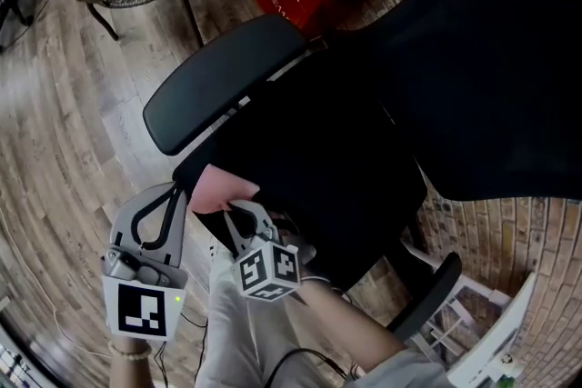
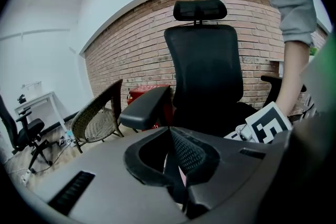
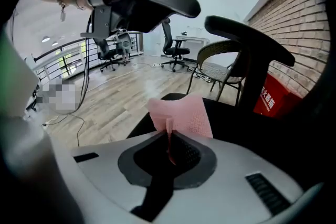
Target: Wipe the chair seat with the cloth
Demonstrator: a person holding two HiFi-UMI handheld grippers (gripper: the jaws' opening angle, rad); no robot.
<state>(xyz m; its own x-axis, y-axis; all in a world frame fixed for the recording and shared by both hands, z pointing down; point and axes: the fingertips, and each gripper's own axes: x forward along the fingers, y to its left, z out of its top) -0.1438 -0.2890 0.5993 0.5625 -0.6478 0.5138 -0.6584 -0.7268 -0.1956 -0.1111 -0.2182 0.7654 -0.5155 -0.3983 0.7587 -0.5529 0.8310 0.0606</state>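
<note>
Right gripper (image 3: 169, 136) clamped on pink cloth (image 1: 221, 189) at seat (image 1: 336, 186) front edge, seat spreads toward centre-right of frame; left gripper (image 2: 170, 136) closed, empty, just beside.

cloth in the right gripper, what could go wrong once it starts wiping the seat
1. The right gripper pinches the pink cloth by one thin fold at its edge; drag over the seat might pull it free.
2. The left gripper, shut and empty, sits close beside the cloth, so a sideways stroke could bump it.
</note>
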